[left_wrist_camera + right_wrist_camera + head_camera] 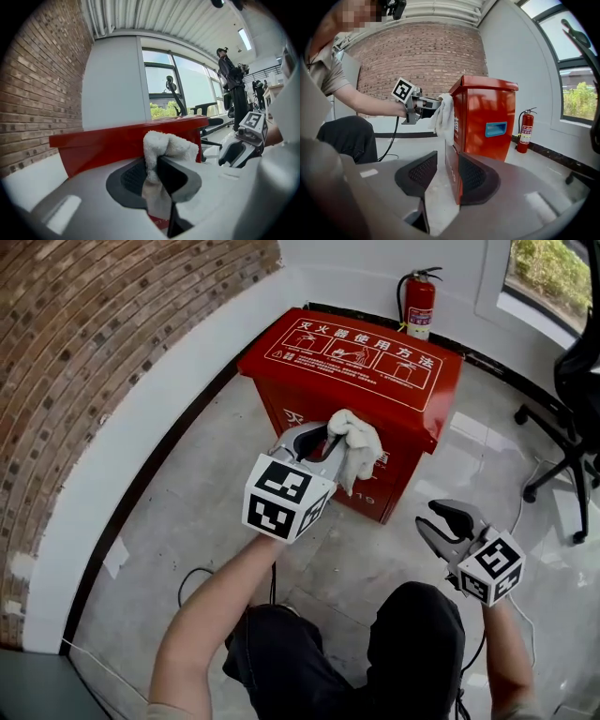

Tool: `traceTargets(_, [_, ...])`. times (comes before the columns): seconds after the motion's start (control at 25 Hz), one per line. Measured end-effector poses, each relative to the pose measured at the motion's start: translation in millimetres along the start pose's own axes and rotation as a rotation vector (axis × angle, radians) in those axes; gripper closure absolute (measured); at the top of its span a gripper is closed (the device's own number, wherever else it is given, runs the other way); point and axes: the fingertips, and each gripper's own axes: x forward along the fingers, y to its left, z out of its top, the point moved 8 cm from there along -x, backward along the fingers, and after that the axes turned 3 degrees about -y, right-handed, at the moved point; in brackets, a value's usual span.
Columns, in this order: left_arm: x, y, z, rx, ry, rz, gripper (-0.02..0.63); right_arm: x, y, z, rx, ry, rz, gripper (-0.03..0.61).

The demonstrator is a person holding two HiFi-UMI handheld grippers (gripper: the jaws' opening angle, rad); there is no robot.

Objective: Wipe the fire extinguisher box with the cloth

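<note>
Here, left claw (323, 440) clamped on cloth (362, 452), beside extinguisher box (367, 367)

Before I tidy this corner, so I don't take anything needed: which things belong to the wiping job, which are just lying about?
Job: red box, cloth, left gripper shut on the cloth.
Lying about: fire extinguisher, office chair, floor cable; right gripper open, idle.

Office corner, swivel chair (574, 390), brick wall (94, 352)

White heading "灭火器使用方法" on the fire extinguisher box (412, 401) lid, twelve o'clock; "19" on its front, five o'clock from the cloth (360, 448).
</note>
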Motion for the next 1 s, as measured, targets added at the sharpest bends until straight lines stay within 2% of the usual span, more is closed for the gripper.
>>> traceTargets(0.6, [-25, 105, -36, -0.083, 0.021, 0.259, 0.543, 11, -1, -22, 0.037, 0.050, 0.002, 0.439])
traceTargets(1.0, [-35, 158, -57, -0.082, 0.059, 0.420, 0.545, 5, -4, -28, 0.050, 0.073, -0.024, 0.450])
